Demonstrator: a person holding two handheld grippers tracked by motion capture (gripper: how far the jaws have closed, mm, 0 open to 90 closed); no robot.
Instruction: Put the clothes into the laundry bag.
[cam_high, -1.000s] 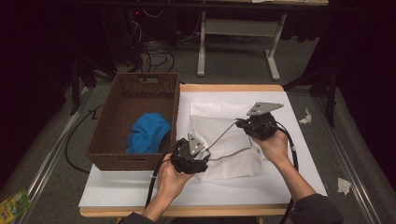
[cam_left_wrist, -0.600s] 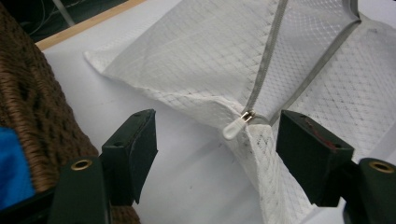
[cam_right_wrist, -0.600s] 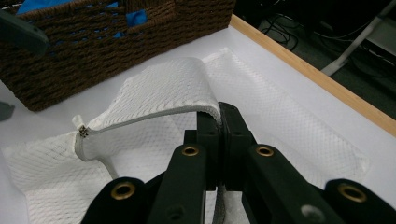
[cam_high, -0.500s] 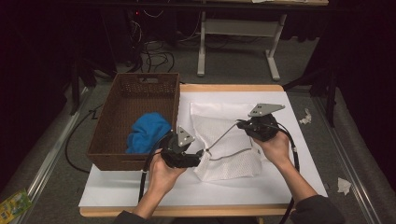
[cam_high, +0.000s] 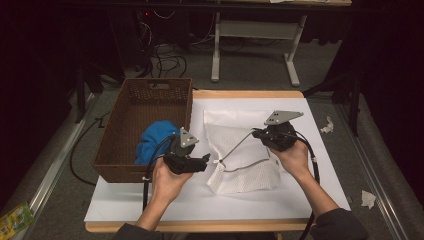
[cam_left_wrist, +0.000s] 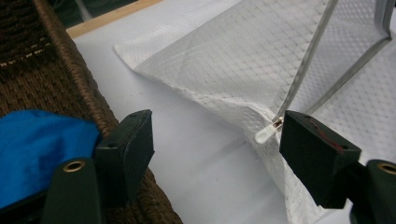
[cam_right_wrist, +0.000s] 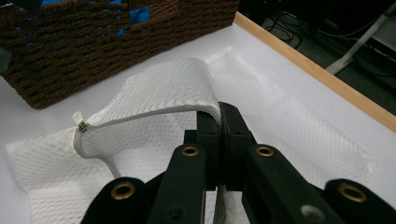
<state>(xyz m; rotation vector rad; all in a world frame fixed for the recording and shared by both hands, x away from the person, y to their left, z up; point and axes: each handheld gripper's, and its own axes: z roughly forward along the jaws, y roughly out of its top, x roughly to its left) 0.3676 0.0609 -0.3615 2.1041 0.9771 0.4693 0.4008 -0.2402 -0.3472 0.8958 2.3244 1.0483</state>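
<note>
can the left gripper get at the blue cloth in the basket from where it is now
Probably yes. The left gripper is open with nothing held, right beside the basket; the blue cloth lies uncovered, only the rim between.

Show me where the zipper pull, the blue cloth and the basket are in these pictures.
zipper pull (cam_left_wrist: 267, 134): left gripper view, on its white tab.
blue cloth (cam_high: 152, 141): high view, middle of the bundle in the basket.
basket (cam_high: 116, 131): high view, on its left wall.

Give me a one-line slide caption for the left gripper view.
Left gripper open beside the mesh bag, its zipper pull near one jaw, basket alongside.
</note>
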